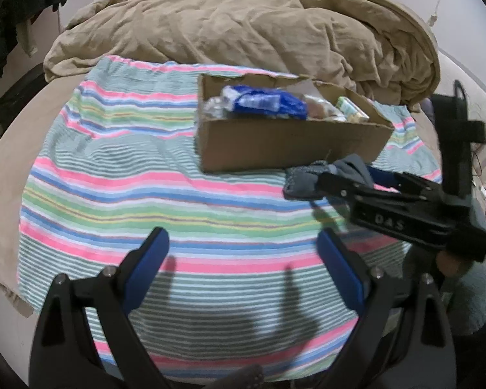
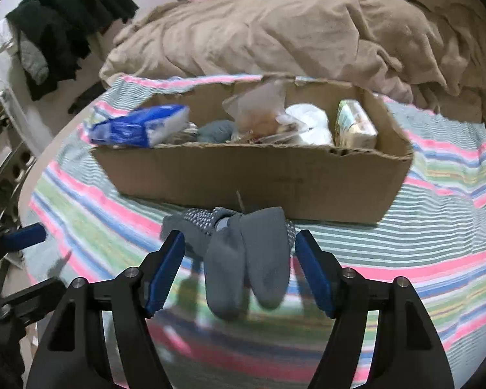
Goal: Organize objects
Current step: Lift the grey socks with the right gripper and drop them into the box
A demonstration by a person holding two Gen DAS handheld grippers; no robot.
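A pair of grey socks [image 2: 243,259] with white grip dots hangs between the fingers of my right gripper [image 2: 239,246], above the striped bedspread in front of the cardboard box [image 2: 259,175]. The jaws stand wide, and the pads do not press the socks. In the left wrist view the socks [image 1: 307,178] sit at the tip of the right gripper [image 1: 324,181], close to the box's [image 1: 275,142] near wall. The box holds a blue packet [image 2: 139,126], a grey sock ball, plastic bags and a green pack [image 2: 353,123]. My left gripper [image 1: 243,243] is open and empty over the bedspread.
A striped cloth [image 1: 129,194] covers the bed. A crumpled tan duvet [image 1: 243,26] lies behind the box. Dark clothes [image 2: 64,22] hang at the left. The bed's edge curves round at the left.
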